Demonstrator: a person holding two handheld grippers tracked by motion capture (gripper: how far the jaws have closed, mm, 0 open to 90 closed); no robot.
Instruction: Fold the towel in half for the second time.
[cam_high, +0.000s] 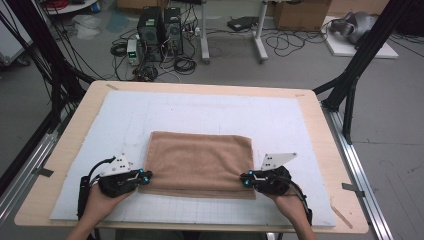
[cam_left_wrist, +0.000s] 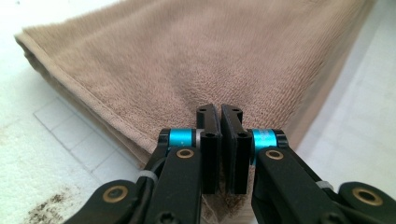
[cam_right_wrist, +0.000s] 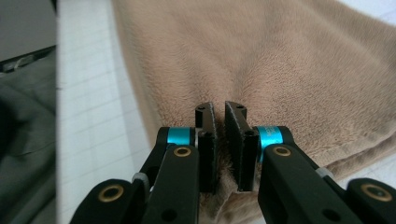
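A tan folded towel (cam_high: 197, 162) lies flat on the white gridded mat (cam_high: 200, 117), near the front of the table. My left gripper (cam_high: 146, 175) pinches the towel's near left corner, and in the left gripper view its jaws are shut on a pinch of the towel (cam_left_wrist: 187, 60). At the near right corner my right gripper (cam_high: 245, 178) does the same. In the right gripper view its jaws are closed tight on a fold of the towel (cam_right_wrist: 280, 70). Both left gripper (cam_left_wrist: 220, 114) and right gripper (cam_right_wrist: 219, 112) sit low at mat height.
The mat covers most of a light wooden table (cam_high: 320, 130). Beyond the far edge the floor holds computer towers (cam_high: 160, 32), cables and a table leg (cam_high: 260, 35). Black frame posts (cam_high: 360, 65) stand at both sides.
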